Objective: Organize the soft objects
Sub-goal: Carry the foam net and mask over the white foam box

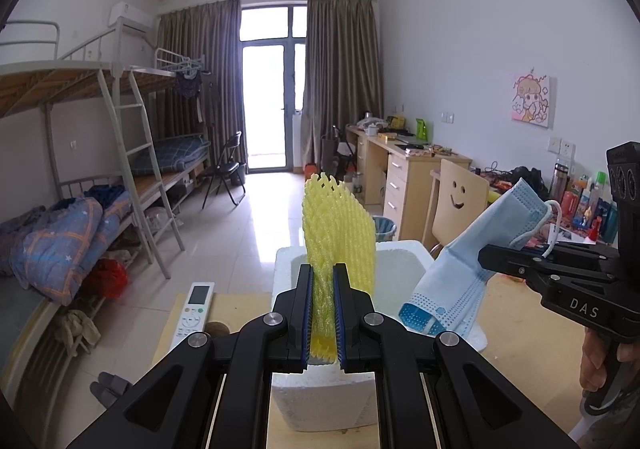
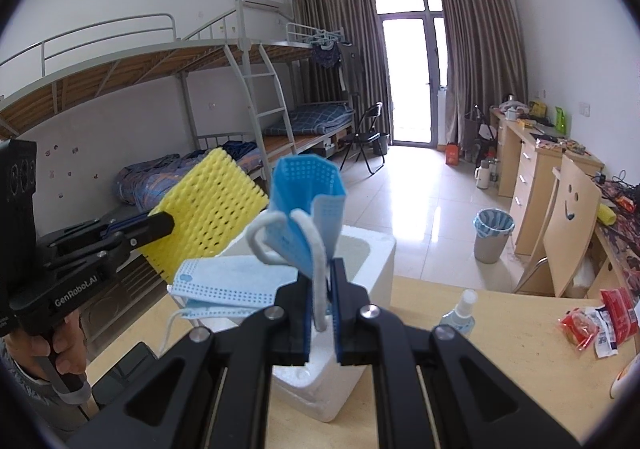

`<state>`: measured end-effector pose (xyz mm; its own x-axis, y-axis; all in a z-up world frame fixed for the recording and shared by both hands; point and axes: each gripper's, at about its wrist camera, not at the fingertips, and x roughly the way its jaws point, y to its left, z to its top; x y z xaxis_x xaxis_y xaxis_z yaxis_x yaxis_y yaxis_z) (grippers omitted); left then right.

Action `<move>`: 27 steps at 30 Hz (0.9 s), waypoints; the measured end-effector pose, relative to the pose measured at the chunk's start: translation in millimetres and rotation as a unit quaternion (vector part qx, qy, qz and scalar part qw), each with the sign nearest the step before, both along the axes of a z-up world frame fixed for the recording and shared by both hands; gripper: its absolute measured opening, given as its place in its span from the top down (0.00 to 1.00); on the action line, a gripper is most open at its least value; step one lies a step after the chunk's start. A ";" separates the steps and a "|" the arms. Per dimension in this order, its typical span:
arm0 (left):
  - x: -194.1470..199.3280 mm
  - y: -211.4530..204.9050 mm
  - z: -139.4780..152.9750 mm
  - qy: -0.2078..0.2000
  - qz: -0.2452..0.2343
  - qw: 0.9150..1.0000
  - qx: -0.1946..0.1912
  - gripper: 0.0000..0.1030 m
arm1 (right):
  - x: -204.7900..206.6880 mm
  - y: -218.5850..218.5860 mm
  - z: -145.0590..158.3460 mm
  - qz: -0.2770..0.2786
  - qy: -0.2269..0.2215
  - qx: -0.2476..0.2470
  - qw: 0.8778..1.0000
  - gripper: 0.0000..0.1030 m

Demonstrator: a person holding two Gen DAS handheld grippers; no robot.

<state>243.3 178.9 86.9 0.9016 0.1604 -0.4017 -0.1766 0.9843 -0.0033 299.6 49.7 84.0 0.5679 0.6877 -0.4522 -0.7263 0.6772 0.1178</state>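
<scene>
Left gripper (image 1: 323, 313): jaws clenched on a yellow foam net sleeve (image 1: 338, 233), which stood upright above the jaws, its lower end pinched between the blue pads; held over the near rim of a white foam box (image 1: 320, 405)

Right gripper (image 2: 320, 307): jaws clenched on a blue face mask (image 2: 306, 205), gripped at its white ear loop and bunched lower edge; mask folded and rising above the jaws, held over the same foam box; in the left wrist view the mask hung slanting from the right gripper's tips, its lower end over the box's right rim

Second blue face mask (image 2: 230, 287): lay flat, draped over the left rim of the box, one ear loop trailing down toward the counter (image 2: 500, 353)

Foam box: open-topped, stood on the wooden counter; what lay inside could not be told

Other items on the counter: white remote control (image 1: 194, 313) left of the box; clear spray bottle (image 2: 460, 313) right of it; red snack packets (image 2: 600, 323) farther right

A hand (image 2: 66, 341) held the left gripper's handle
</scene>
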 end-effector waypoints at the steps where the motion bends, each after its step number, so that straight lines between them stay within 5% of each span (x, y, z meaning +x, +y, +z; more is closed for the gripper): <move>1: 1.1 0.3 -0.5 0.001 -0.001 1.000 -0.001 0.90 | 0.5 1.4 0.7 0.000 -0.001 -0.001 1.000 0.89; 27: 37.6 -18.7 -8.1 0.026 -0.039 0.999 -0.010 0.90 | 12.9 -39.6 10.1 -0.061 -0.001 0.001 0.998 0.89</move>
